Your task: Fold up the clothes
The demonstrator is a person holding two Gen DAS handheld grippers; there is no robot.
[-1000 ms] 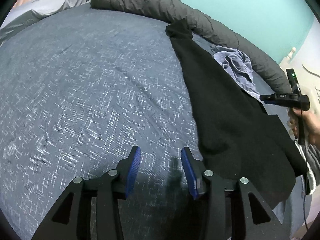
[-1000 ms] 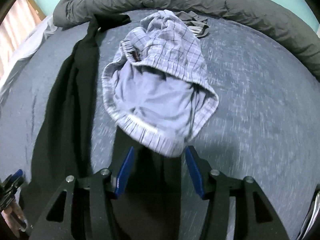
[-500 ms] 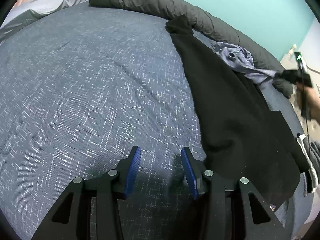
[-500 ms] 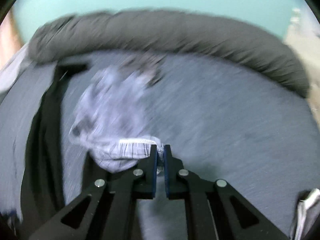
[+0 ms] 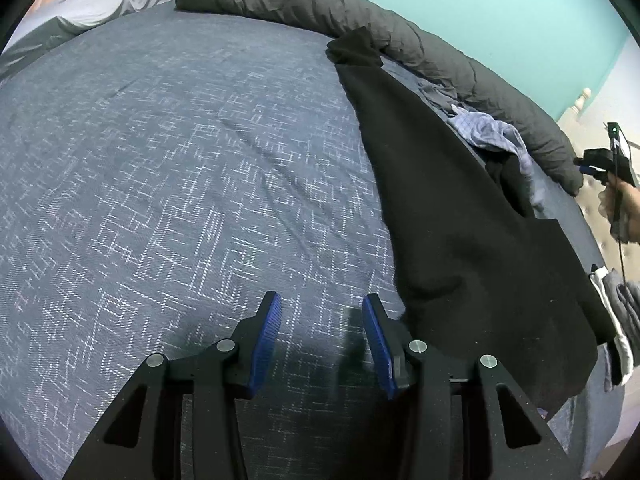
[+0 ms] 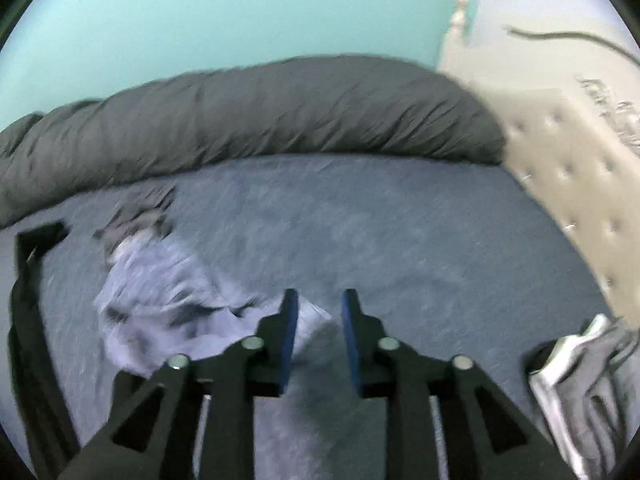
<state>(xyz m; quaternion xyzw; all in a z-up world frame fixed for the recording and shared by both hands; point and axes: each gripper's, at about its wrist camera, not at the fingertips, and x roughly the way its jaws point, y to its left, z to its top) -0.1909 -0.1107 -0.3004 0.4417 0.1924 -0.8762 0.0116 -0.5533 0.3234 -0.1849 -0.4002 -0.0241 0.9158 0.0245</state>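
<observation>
Bedspread (image 5: 168,184) wide and bare across left and centre: free passage. Black garment (image 5: 460,240) spreads along its right side. Checked shorts (image 6: 160,304) crumpled beside it. Rolled duvet (image 6: 260,116) walls the far edge. Tufted headboard (image 6: 568,184) closes the right. Folded stack (image 6: 580,380) at the near right corner.

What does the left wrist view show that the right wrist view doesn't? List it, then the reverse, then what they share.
Only the left wrist view: the left gripper, open over bare bedspread; a light grey pillow; the person's hand holding the right gripper.

Only the right wrist view: the right gripper's blue pads seen from behind, jaws opening with the shorts' edge between them; a tufted beige headboard.

Both: the blue patterned bedspread, rolled dark grey duvet, long black garment, plaid shorts, folded grey and white clothes, teal wall.
</observation>
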